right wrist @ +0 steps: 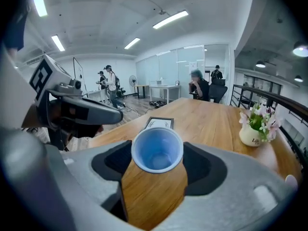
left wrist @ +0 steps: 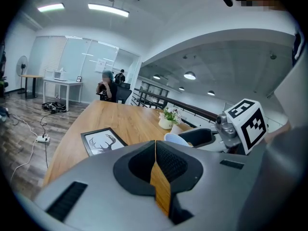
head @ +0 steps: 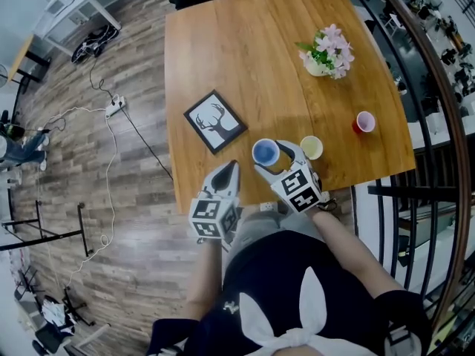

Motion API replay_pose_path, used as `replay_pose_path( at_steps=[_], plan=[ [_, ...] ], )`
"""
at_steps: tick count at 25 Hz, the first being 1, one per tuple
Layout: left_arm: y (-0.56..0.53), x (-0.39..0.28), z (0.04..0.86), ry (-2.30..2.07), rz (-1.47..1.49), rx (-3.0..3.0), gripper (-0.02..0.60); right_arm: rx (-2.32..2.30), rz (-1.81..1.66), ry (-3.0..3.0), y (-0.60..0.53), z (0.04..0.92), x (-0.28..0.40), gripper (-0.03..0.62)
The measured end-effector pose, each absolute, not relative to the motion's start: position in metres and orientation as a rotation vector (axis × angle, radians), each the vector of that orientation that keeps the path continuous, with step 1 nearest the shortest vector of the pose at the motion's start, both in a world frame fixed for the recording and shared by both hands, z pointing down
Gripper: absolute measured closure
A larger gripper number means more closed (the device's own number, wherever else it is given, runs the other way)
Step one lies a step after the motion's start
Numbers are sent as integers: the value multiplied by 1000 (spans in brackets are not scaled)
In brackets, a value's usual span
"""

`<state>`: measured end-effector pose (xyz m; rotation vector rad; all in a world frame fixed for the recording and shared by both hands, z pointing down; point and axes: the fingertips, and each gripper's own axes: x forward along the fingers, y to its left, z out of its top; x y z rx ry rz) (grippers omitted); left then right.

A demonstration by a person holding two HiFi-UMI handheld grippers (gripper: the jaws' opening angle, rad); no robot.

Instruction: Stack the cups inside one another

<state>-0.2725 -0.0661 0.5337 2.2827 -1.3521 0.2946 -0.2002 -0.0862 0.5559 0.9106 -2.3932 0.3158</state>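
Observation:
A blue cup [head: 265, 152] sits upright between the pads of my right gripper [head: 272, 157], near the table's front edge. The right gripper view shows the blue cup [right wrist: 157, 149] mouth-up, with my right gripper [right wrist: 157, 159] shut on its sides. A yellow cup [head: 311, 147] stands just to its right on the table. Farther right, by the table's edge, is a red cup [head: 364, 122]. My left gripper [head: 232, 166] hovers at the front edge, left of the blue cup, its jaws together and empty. In the left gripper view, the left gripper [left wrist: 155, 152] sees the blue cup [left wrist: 176, 139] beyond it.
A framed deer picture [head: 215, 121] lies left of the cups. A white pot of pink flowers [head: 326, 53] stands at the far right of the wooden table [head: 237, 43]. A dark railing [head: 438, 102] runs along the right. A person [right wrist: 197, 86] sits at the table's far end.

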Motion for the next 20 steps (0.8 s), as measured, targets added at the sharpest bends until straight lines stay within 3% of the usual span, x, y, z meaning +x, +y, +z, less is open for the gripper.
replay_pose_path(
  at_steps=[20],
  plan=[
    [-78,-202,510,-1386,290,2262,560,917,245,-2552,-98,471,-134,266]
  ],
)
